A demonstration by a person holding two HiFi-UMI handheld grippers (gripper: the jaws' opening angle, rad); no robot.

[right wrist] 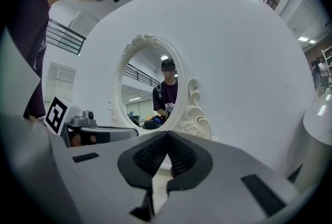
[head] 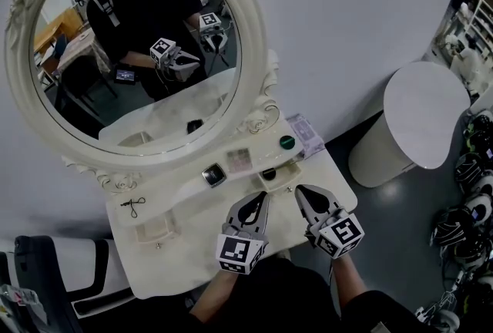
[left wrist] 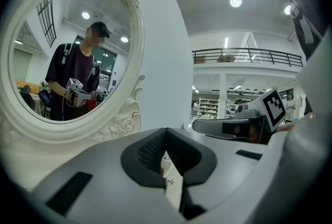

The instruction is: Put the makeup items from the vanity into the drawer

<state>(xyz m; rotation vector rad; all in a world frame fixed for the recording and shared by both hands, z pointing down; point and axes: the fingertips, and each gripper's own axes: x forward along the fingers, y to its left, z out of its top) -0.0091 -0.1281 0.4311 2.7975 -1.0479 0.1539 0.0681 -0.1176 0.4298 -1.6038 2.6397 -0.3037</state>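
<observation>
Green round pot [head: 286, 142], pink palette [head: 239, 160], dark compact [head: 213, 175] along the vanity shelf [head: 176, 193].

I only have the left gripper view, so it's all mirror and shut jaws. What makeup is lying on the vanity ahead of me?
Observer: The head view shows a green round item on the vanity, towards its back right.
Operator: Anything nearer the left gripper?
Observer: A small dark item lies just beyond the tips of the left gripper.
Operator: Is the right gripper carrying anything?
Observer: No. The right gripper view shows the right gripper shut with nothing between its pads.
</observation>
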